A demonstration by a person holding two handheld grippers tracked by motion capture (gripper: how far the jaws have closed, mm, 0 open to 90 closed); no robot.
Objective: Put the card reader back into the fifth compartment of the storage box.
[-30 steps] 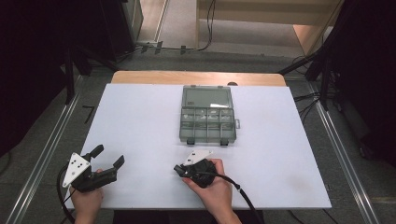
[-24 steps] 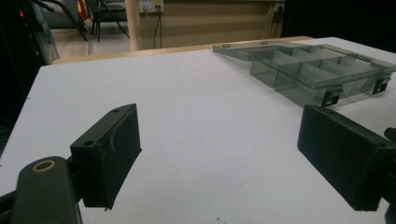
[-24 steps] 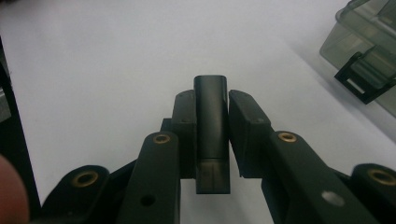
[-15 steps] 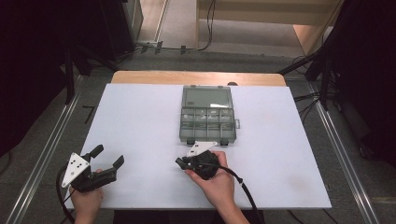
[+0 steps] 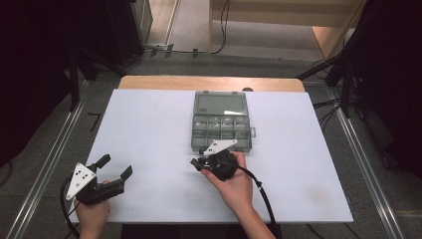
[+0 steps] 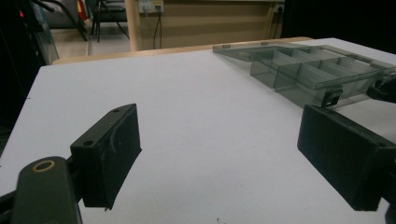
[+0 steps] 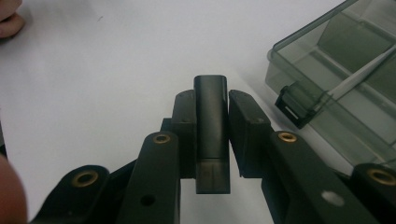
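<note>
My right gripper (image 7: 212, 98) is shut on a short black bar (image 7: 212, 130) that stands upright between its pads and sticks out past the tips. In the high view the right gripper (image 5: 197, 163) hangs just in front of the near edge of a grey see-through compartment box (image 5: 221, 122), with its jaws pointing left. The box (image 7: 345, 60) lies open, with a black latch on its near corner. My left gripper (image 5: 115, 166) rests at the table's near left corner. Its jaws (image 6: 224, 140) stand wide open with nothing between them, and the box (image 6: 317, 70) lies farther off to its right.
A white board (image 5: 149, 129) covers the table, and a wooden edge (image 5: 209, 82) shows at its far side. Metal rails run along both sides, with dark equipment and cables on the floor beyond. A cable (image 5: 261, 191) trails from the right gripper toward the person.
The right hand has carried its gripper and the black bar away from the person, up to the box's near edge. The left gripper has stayed in place.
</note>
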